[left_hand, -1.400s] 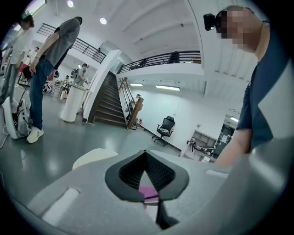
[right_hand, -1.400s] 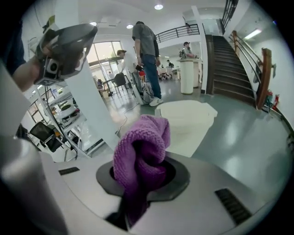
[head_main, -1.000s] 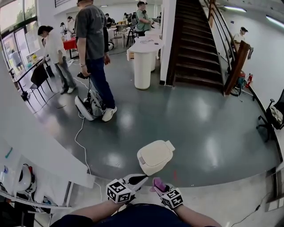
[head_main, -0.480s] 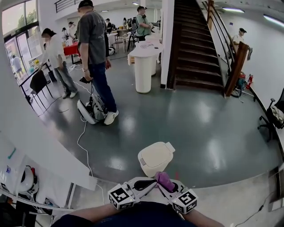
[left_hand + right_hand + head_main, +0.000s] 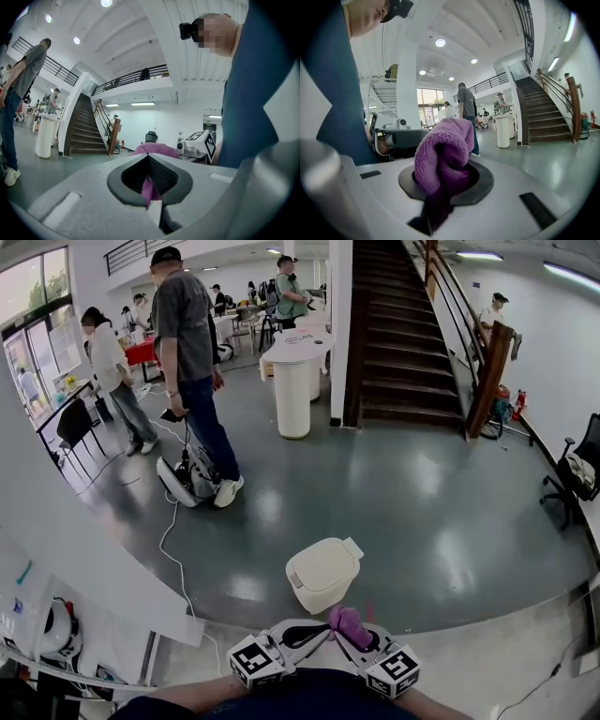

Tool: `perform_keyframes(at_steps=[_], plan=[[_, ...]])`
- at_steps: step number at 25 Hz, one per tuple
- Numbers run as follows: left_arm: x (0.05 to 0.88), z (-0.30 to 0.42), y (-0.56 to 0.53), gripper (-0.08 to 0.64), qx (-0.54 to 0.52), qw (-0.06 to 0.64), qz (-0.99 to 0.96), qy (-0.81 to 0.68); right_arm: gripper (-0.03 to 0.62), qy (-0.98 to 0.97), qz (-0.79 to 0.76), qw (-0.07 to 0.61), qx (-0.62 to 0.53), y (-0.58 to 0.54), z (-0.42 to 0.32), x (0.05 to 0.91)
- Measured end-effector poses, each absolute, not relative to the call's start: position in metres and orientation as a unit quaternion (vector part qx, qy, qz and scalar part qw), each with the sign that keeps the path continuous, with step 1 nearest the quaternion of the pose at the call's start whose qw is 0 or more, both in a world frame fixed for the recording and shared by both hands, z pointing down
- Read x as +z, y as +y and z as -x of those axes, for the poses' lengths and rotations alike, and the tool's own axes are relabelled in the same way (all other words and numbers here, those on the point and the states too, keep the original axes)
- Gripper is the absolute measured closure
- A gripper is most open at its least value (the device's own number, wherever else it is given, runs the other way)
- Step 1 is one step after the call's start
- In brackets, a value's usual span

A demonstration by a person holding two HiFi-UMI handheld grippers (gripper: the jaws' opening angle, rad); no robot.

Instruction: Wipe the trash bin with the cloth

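dark glossy grey-green floor (image 5: 450, 512) fills most of the head view. dark wooden staircase w/ handrail (image 5: 398, 352) rises at top centre-right. white round pedestal counter (image 5: 292, 390) stands just left of the stair foot. person in grey t-shirt and blue jeans (image 5: 187, 343) stands upper left on the floor, well apart from the work area; a thin white cable (image 5: 173, 549) runs over the floor from near that person's feet toward the bottom edge.

task item: cream plastic trash bin w/ closed lid (image 5: 323, 570). pos.: on the floor, centre of head view, just ahead of both tools, tilted w/ lid surface facing up toward the camera. nothing touches it.

left gripper (image 5: 314, 634): bottom centre, marker cube at its rear, tip pointing right toward the other tool. left gripper view: jaws together, thin strip of purple fabric pinched in the gap between pads, bulk of fabric bulging beyond the tips.

right gripper (image 5: 364, 641): bottom centre-right, tip pointing left, meeting the left tool tip to tip. right gripper view: jaws clamped on a bunched fold of fabric, which stands up above the pads and hangs down into the slot.

purple knitted cloth (image 5: 349, 622): small wad held between the two tips, above the floor, near the bin's close edge but apart from it.
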State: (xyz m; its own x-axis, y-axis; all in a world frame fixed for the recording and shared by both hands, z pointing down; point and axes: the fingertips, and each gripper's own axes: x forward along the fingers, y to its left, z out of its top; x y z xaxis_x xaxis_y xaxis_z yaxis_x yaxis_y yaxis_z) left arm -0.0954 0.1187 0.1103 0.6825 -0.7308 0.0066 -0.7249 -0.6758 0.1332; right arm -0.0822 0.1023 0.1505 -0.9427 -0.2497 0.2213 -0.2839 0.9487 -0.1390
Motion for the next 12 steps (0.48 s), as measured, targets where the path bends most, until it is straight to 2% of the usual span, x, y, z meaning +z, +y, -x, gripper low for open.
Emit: perform_keyframes(at_steps=[12], plan=[[0.1118,0.0959,0.1209,0.555,-0.013,0.059,-0.918,-0.392,0.52,-0.982,-0.132,0.106,0.082,0.105,0.0863,0.1492]])
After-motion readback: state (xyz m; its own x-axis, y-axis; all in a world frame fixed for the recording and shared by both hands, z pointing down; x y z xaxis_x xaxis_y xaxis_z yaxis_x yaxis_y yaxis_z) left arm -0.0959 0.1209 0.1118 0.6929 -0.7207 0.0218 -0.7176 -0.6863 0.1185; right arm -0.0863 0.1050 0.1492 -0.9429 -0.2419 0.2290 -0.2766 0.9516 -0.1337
